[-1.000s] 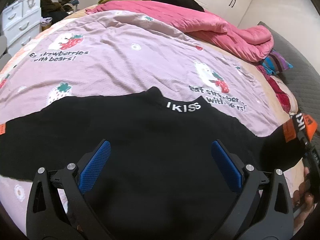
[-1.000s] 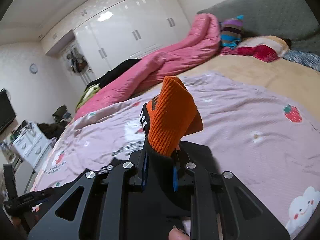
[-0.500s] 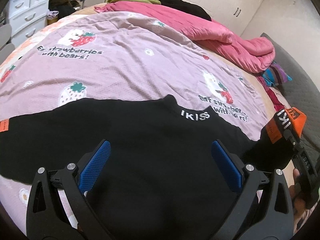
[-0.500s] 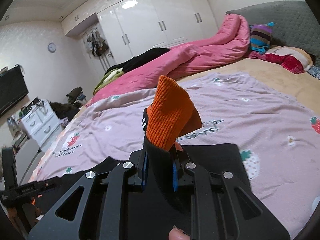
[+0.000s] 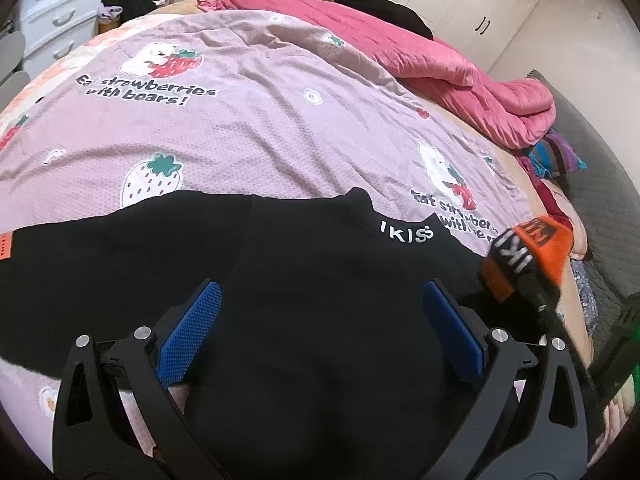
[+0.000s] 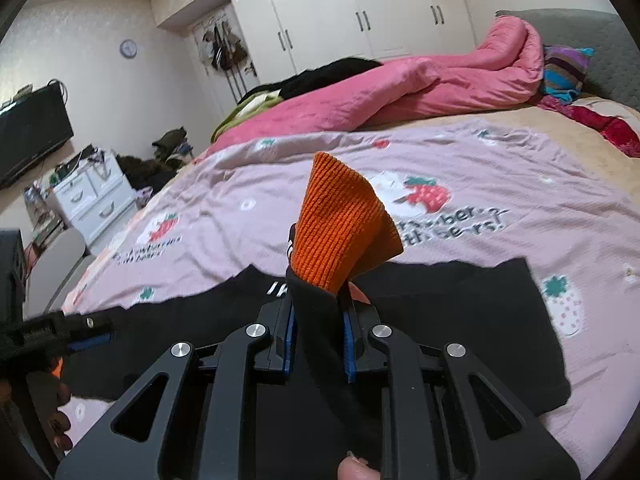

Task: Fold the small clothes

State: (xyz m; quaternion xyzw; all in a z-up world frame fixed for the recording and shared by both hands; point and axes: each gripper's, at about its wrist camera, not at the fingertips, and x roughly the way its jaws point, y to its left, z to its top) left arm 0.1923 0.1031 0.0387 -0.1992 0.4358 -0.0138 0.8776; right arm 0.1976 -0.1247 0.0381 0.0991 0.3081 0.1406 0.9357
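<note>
A small black sweater (image 5: 304, 288) with white "IKISS" on the collar lies spread on the bed, chest up. Its sleeves end in orange cuffs. My left gripper (image 5: 320, 332) is open and hovers just over the sweater's chest, blue pads wide apart. My right gripper (image 6: 318, 344) is shut on the right sleeve near its orange cuff (image 6: 340, 224), lifted above the sweater body (image 6: 460, 320). That cuff (image 5: 532, 248) shows at the right in the left wrist view. The other sleeve's orange cuff (image 5: 4, 246) lies at the far left.
The lilac strawberry-print sheet (image 5: 248, 120) covers the bed. A pink duvet (image 5: 420, 64) is heaped along the far side, with dark clothes behind it. A grey headboard (image 6: 600, 52) and striped pillow (image 6: 564, 72) are at the right. White drawers (image 6: 92, 196) stand beside the bed.
My right gripper has carried the orange-cuffed sleeve inward over the sweater's body. My left gripper has drifted slightly and stays open.
</note>
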